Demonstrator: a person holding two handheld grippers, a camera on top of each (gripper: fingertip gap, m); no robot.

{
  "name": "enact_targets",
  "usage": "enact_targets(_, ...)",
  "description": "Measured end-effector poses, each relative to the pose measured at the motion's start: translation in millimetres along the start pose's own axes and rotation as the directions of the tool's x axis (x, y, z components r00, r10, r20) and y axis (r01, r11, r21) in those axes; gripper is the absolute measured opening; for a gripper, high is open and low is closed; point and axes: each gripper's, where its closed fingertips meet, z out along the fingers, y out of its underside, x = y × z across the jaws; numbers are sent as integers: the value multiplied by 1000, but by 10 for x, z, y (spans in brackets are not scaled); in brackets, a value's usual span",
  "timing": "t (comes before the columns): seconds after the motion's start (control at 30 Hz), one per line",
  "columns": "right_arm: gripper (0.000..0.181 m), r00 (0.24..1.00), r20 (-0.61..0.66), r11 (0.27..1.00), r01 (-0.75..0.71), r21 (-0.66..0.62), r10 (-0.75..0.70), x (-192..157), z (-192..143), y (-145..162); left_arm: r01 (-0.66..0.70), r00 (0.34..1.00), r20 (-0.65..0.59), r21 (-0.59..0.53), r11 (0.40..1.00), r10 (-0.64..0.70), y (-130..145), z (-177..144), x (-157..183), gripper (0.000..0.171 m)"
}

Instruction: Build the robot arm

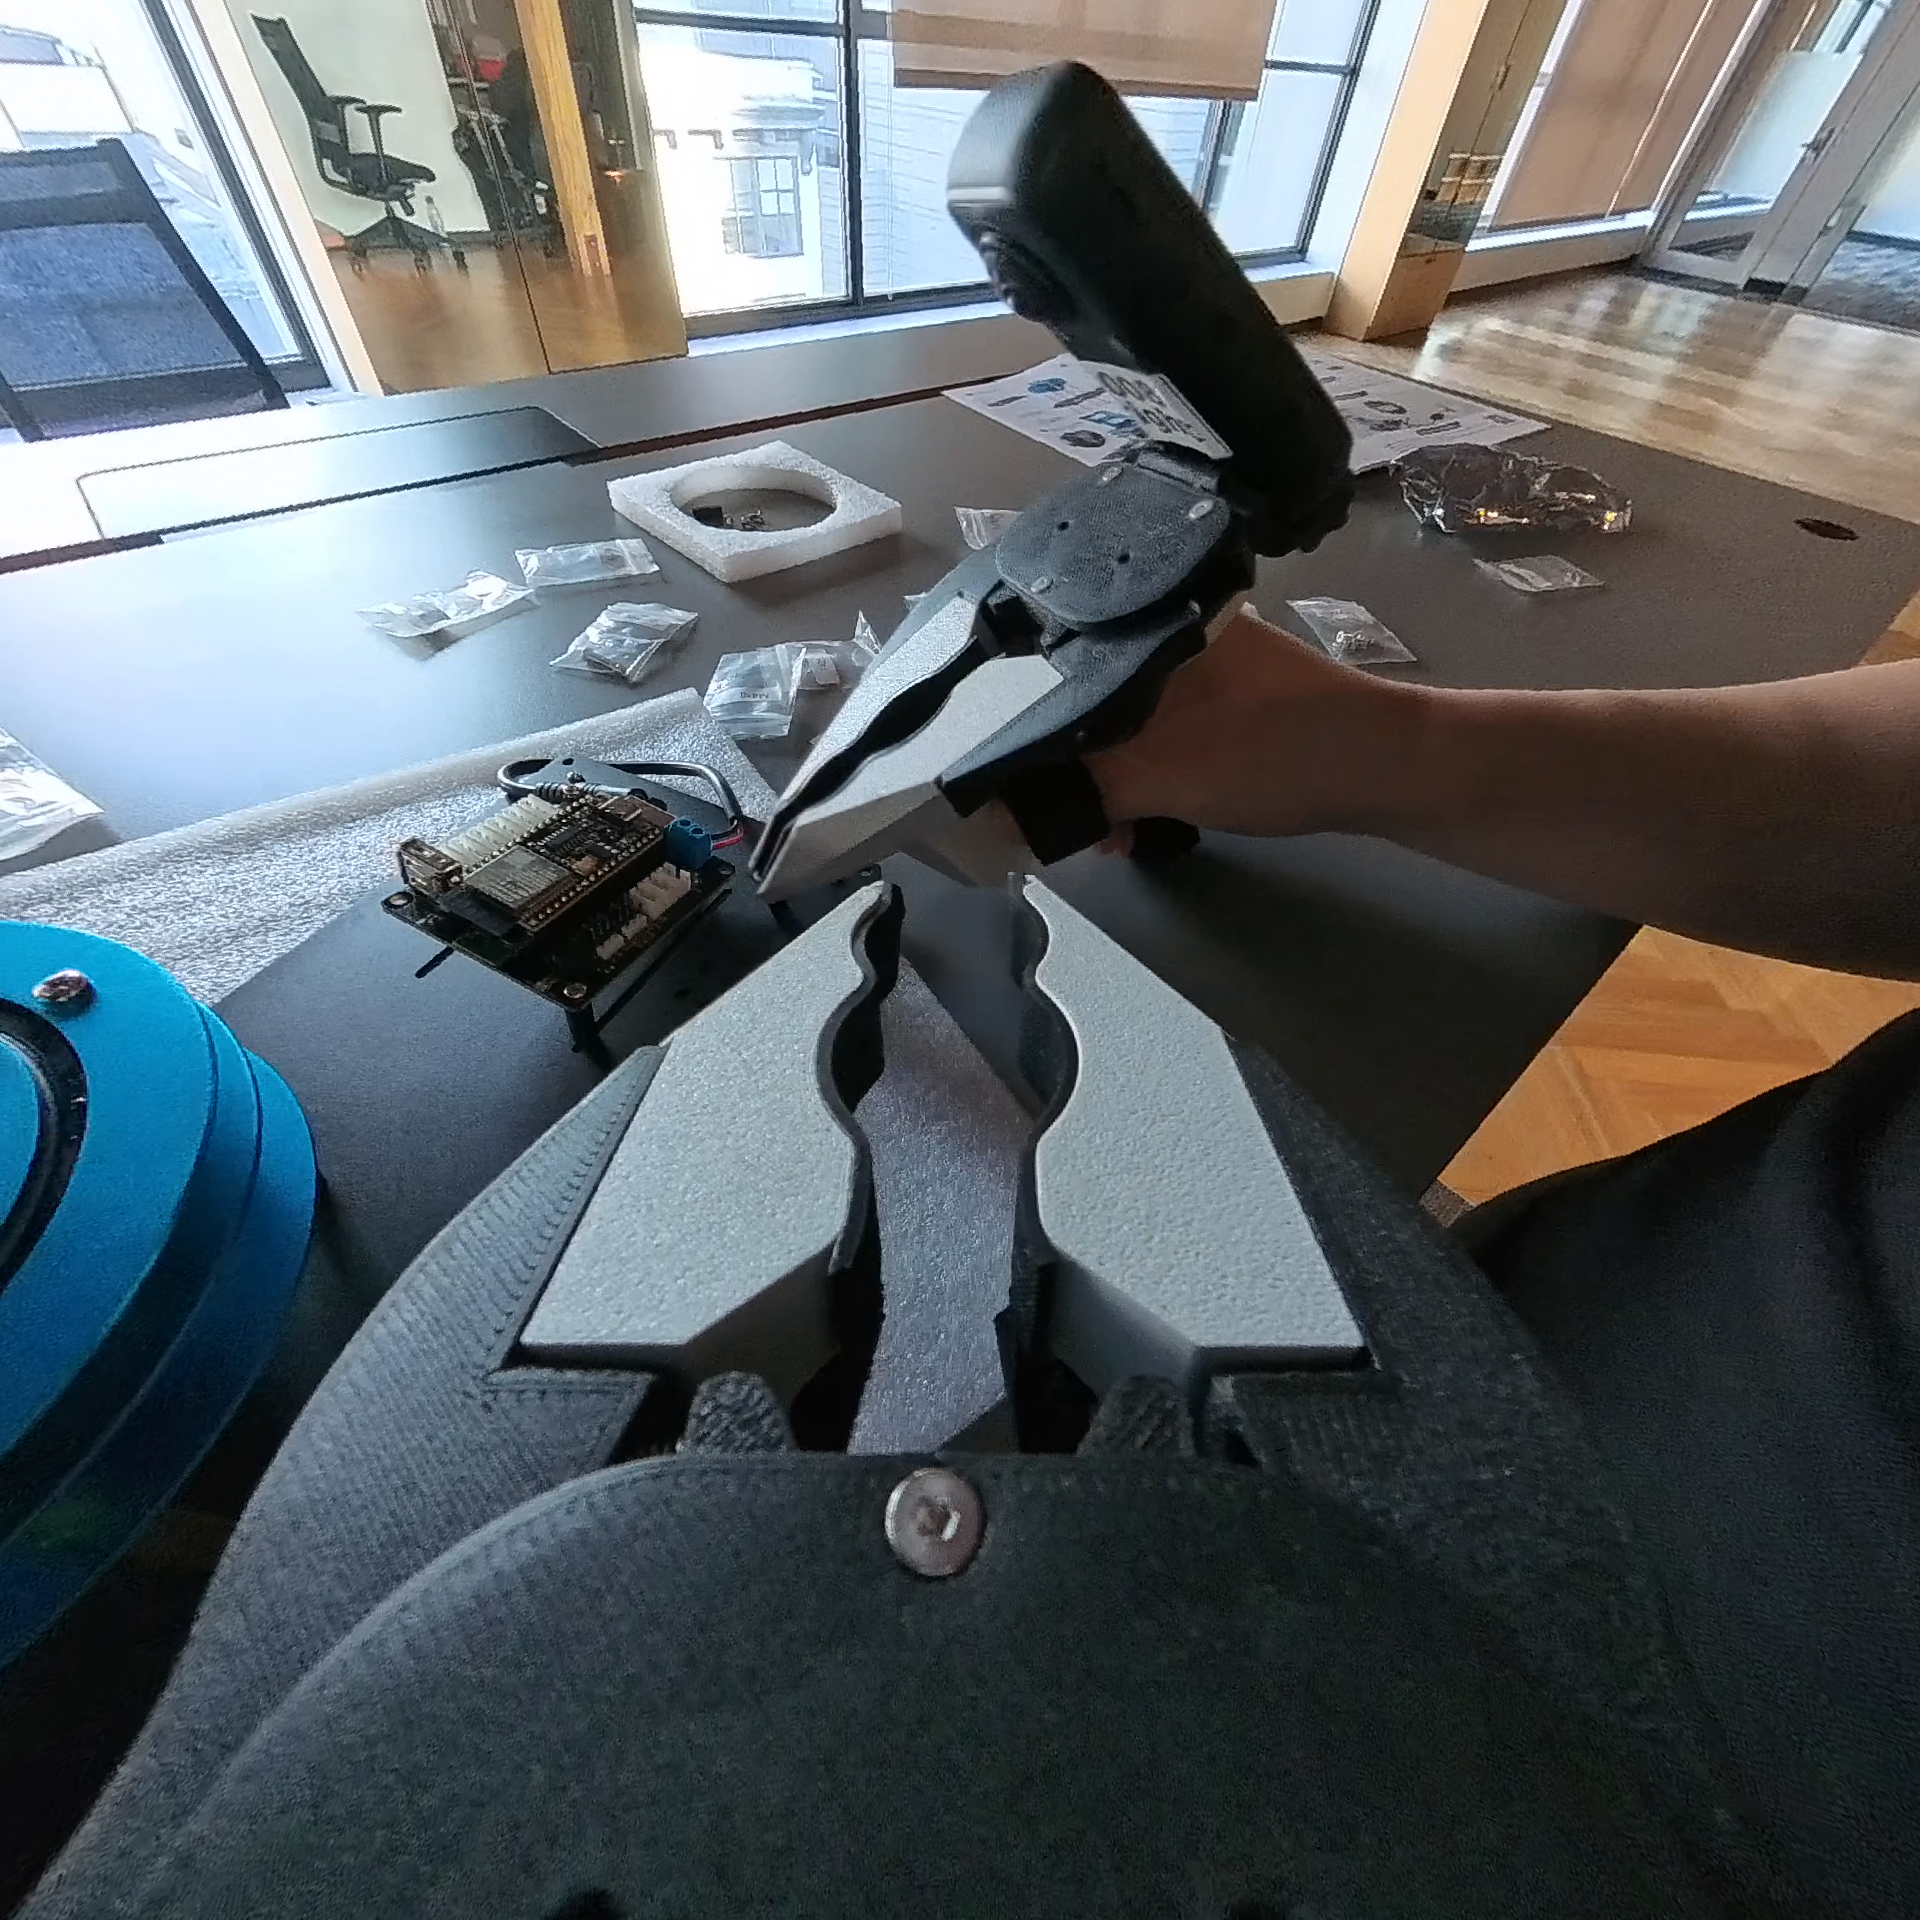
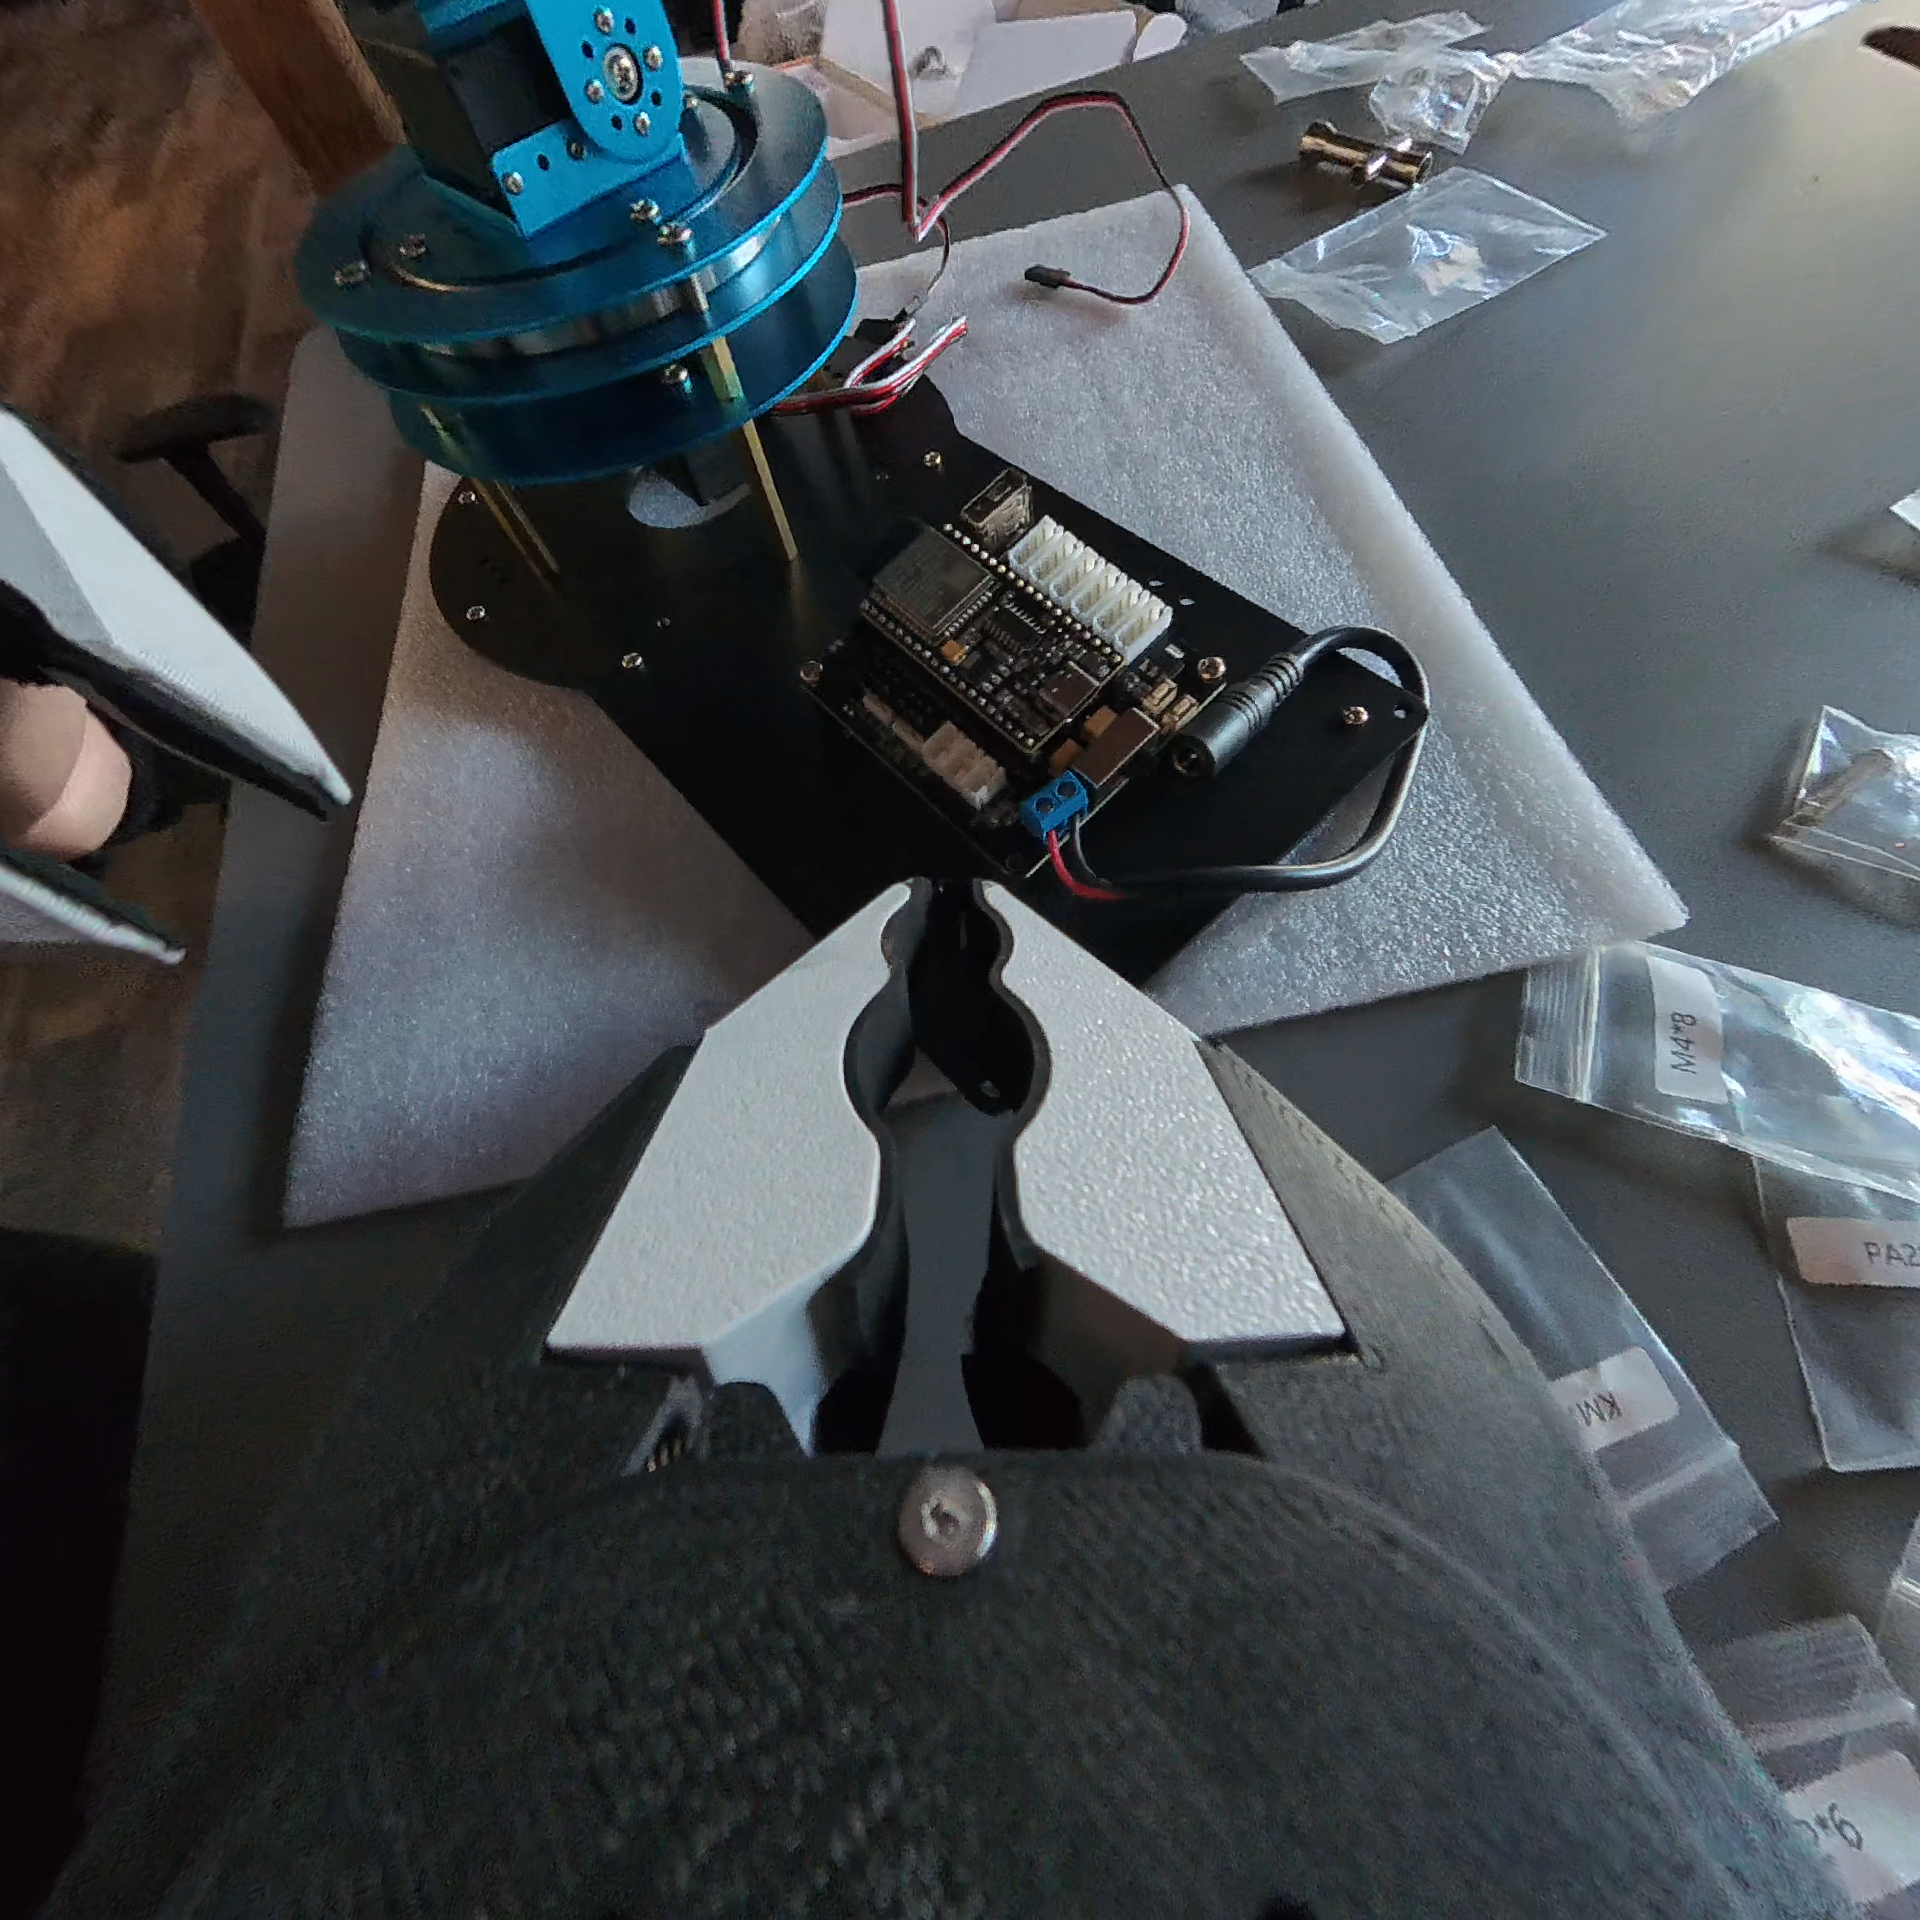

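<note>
Left gripper (image 1: pixel 956 899) is released. Its jaws stand well apart with nothing between them, just white foam showing through the gap. It hovers at the left of the right wrist view, beside the blue turntable stack (image 2: pixel 582 343).

Right gripper (image 2: pixel 948 891) is nearly pinched closed, right at the near corner of the black base plate (image 2: pixel 727 748), at centre frame. Something black sits between the jaws. I can't tell from either camera whether it's actually clamped on the plate edge or just sitting over it.

The plate lies on a white foam sheet (image 2: pixel 520 987) on the grey table (image 2: pixel 1662 468). It has the controller board (image 2: pixel 1023 686) bolted on at centre right and the turntable at upper left.

What worries me:
- The red and black wires (image 2: pixel 1247 883) run out of the blue terminal block (image 2: pixel 1060 805), just beside the right tips. A snag there could yank them loose.
- If that corner grip is shallow, the plate could slip or pivot, and the tall blue stack makes it top-heavy, I reckon.
- The foam looks slidey, so the whole lot could skate into the little parts bags (image 2: pixel 1423 255) at upper right.
- The barrel plug (image 2: pixel 1236 717) lies loose on the plate and might roll off.
</note>
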Motion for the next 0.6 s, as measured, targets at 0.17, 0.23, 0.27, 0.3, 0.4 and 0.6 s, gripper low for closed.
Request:
enact_targets(0.17,6,999,-24,999,46,-14,-47,-8,4,18,23,1000,-18,7,1000,-22,-2,-3,4,18)
enact_targets(0.23,9,999,-25,998,46,-30,-47,-5,13,40,26,999,-22,10,1000,-26,-13,-4,4,18)
enact_targets(0.27,9,999,-27,999,45,-28,-46,-2,12,38,25,999,-22,13,1000,-25,-21,-6,3,18)
enact_targets(0.3,9,999,-29,999,44,-25,-45,2,11,35,23,1000,-20,13,1000,-22,-25,-9,0,18)
enact_targets(0.4,14,999,-29,999,41,-29,-42,7,8,41,16,1000,-14,2,1000,-16,-9,-11,-15,18)
enact_targets(0.6,14,998,-39,998,53,-17,-53,7,-38,47,-64,992,106,-80,995,73,67,-30,-200,27)
